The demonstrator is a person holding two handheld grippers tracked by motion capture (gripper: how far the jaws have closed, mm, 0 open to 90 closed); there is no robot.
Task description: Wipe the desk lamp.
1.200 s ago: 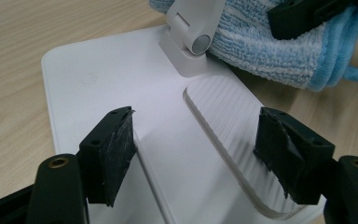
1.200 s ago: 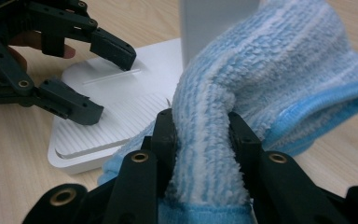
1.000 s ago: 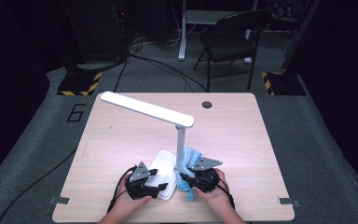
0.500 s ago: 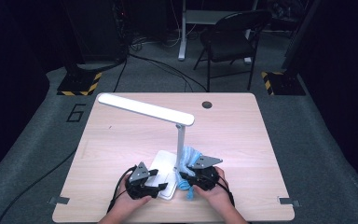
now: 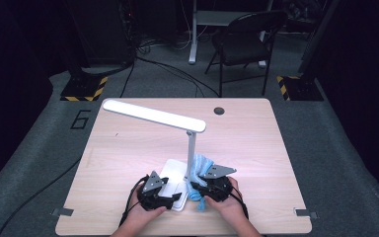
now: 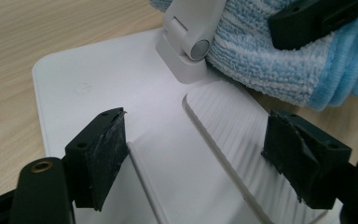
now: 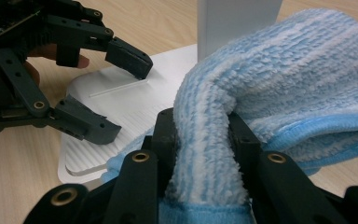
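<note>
A white desk lamp stands at the table's near edge, with a flat base (image 5: pixel 173 174), an upright post (image 5: pixel 191 150) and a long head (image 5: pixel 153 115). My left gripper (image 5: pixel 171 198) hovers open over the base (image 6: pixel 121 93). Its jaws have just been opening, and its pads (image 6: pixel 105 149) stand wide apart without pressing on anything. My right gripper (image 5: pixel 197 188) is shut on a blue striped cloth (image 5: pixel 202 163). The cloth (image 7: pixel 279 79) bulges up between its jaws and lies against the foot of the post (image 7: pixel 237 23). The left gripper (image 7: pixel 121 95) shows open in the right gripper view.
The light wooden table (image 5: pixel 128 148) has a round cable hole (image 5: pixel 219 110) at its far edge. A black folding chair (image 5: pixel 249 39) and cables lie on the dark floor beyond. The lamp head overhangs the table's left middle.
</note>
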